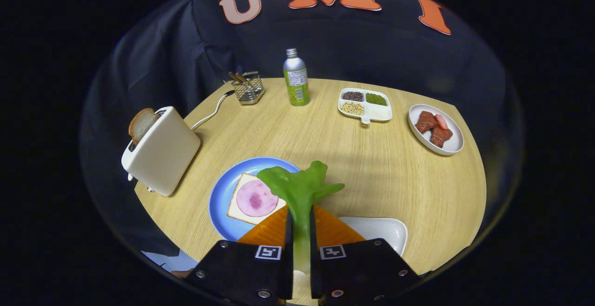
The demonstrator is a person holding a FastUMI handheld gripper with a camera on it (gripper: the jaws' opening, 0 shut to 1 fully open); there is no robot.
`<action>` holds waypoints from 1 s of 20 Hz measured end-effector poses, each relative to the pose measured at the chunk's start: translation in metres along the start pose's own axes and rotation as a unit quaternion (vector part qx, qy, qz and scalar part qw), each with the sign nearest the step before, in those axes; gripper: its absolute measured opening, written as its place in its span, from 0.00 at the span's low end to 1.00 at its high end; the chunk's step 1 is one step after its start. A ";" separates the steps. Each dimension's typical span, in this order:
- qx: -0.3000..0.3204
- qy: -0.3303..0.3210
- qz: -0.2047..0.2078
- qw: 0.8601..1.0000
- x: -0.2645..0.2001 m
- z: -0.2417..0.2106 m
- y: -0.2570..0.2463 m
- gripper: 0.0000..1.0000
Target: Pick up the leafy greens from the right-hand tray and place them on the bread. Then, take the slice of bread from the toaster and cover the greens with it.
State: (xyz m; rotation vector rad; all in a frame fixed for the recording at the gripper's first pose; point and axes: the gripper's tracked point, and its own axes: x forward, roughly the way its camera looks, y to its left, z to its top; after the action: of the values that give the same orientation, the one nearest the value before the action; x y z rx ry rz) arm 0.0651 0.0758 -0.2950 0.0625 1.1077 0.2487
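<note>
My gripper (pixel 300 224) is shut on the stem of the leafy greens (pixel 301 187), whose green leaves stick up ahead of the fingers, above the table. Just left of the fingers lies a blue plate (pixel 223 194) with a slice of bread (pixel 239 208) topped by a round pink ham slice (pixel 256 198). A white tray (pixel 386 231) sits right of the fingers. Further left stands a white toaster (pixel 162 152) with a slice of bread (pixel 141 123) poking out of its slot.
At the back of the round wooden table (pixel 395 171) stand a green bottle (pixel 295 79), a wire holder (pixel 248 87), a divided dish of beans (pixel 366 104) and a white plate with meat pieces (pixel 435 129). The toaster's cord (pixel 211 113) trails toward the holder.
</note>
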 end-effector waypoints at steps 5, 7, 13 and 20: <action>0.008 0.005 0.026 1.000 0.021 0.005 0.027 0.16; 0.007 0.003 0.031 1.000 0.028 0.008 0.035 0.16; 0.003 0.009 0.035 0.999 0.051 0.007 0.047 0.18; -0.010 0.026 0.057 0.998 0.069 -0.003 0.066 0.30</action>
State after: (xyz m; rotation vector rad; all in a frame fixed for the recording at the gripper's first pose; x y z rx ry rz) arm 0.0805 0.1553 -0.3459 0.1014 1.1549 0.3651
